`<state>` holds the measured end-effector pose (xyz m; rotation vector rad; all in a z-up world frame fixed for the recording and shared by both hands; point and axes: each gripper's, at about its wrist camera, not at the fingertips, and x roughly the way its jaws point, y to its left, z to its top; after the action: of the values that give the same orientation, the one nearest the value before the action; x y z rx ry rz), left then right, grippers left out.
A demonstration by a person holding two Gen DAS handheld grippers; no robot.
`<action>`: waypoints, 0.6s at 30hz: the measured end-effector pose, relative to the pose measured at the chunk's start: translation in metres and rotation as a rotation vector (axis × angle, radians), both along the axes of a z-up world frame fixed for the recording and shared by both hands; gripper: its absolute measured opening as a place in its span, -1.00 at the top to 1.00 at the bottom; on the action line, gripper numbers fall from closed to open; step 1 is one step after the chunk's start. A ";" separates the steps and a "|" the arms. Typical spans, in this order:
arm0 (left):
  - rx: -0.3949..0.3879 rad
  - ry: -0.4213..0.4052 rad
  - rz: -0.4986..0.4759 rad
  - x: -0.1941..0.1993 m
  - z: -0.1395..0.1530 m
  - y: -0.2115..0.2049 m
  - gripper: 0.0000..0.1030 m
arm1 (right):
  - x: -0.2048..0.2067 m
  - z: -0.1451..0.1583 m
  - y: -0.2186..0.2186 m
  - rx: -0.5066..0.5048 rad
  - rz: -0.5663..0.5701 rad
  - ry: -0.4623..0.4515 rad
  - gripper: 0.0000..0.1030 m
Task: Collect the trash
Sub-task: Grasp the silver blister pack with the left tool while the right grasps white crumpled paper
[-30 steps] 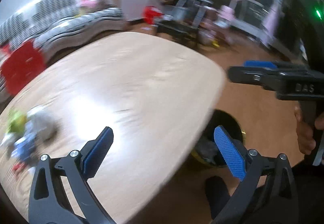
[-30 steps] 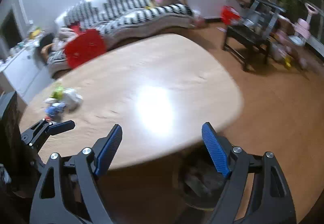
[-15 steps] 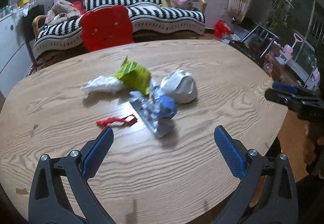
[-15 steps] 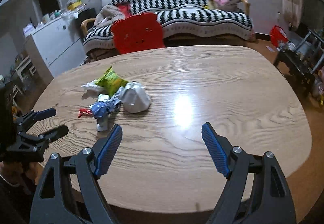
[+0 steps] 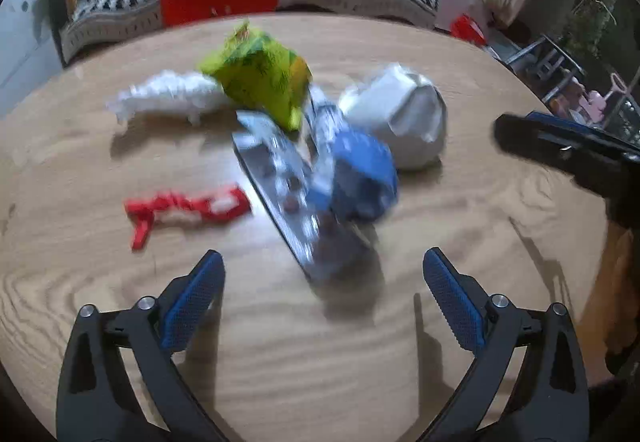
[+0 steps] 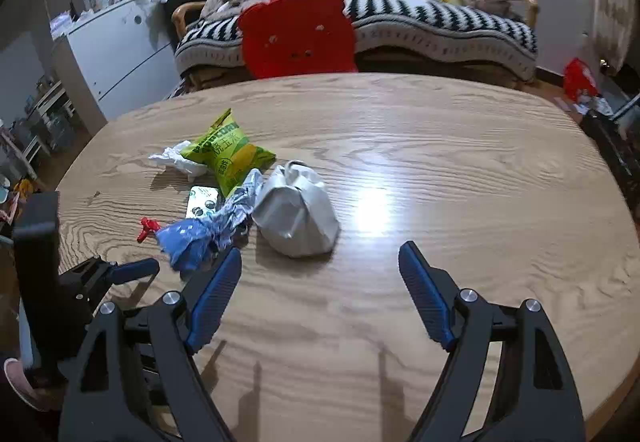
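A pile of trash lies on the wooden table: a green snack bag, a white crumpled tissue, a grey-white wad, a blue crumpled wrapper, a silver blister pack and a red wrapper strip. My left gripper is open, low over the table just short of the blister pack. My right gripper is open, short of the grey-white wad.
A red bear-shaped chair back stands at the table's far edge, before a striped sofa. A white cabinet stands at the far left. The table's right edge drops to the floor.
Both grippers swung from the table's right end and the bin below it to face the trash pile, then moved closer to it. Both stayed open.
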<state>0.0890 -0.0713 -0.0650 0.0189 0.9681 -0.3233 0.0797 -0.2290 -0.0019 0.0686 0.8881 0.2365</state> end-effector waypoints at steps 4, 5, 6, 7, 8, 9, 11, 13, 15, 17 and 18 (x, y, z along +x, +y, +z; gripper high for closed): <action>0.016 -0.024 0.015 0.006 -0.001 -0.007 -0.87 | 0.029 -0.017 0.012 0.004 0.007 0.033 -0.52; 0.022 -0.029 0.018 0.006 -0.001 -0.009 -0.87 | 0.036 -0.021 0.014 0.012 0.007 0.047 -0.52; 0.026 -0.035 0.023 0.006 -0.001 -0.011 -0.87 | 0.041 -0.024 0.015 0.019 0.005 0.055 -0.52; 0.027 -0.038 0.026 0.007 -0.001 -0.013 -0.86 | 0.048 -0.029 0.017 0.027 0.001 0.067 -0.52; 0.027 -0.040 0.028 0.007 -0.001 -0.015 -0.84 | 0.052 -0.032 0.018 0.034 0.001 0.074 -0.52; 0.028 -0.043 0.026 0.007 -0.001 -0.017 -0.71 | 0.056 -0.035 0.019 0.039 0.003 0.081 -0.52; 0.022 -0.048 0.011 0.005 0.002 -0.020 -0.44 | 0.060 -0.037 0.021 0.033 0.004 0.084 -0.47; 0.008 -0.036 0.002 0.004 0.003 -0.019 -0.12 | 0.061 -0.040 0.023 0.034 0.022 0.093 -0.20; -0.018 -0.024 -0.001 0.003 0.005 -0.016 0.10 | 0.059 -0.041 0.026 0.023 0.036 0.093 -0.03; -0.038 -0.017 -0.005 -0.001 0.006 -0.013 0.43 | 0.056 -0.038 0.028 0.016 0.043 0.082 0.10; -0.037 -0.019 -0.006 -0.002 0.008 -0.011 0.58 | 0.054 -0.036 0.026 0.022 0.042 0.075 0.19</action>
<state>0.0867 -0.0826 -0.0575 -0.0086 0.9434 -0.3457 0.1338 -0.2025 -0.0375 0.0802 0.9625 0.2843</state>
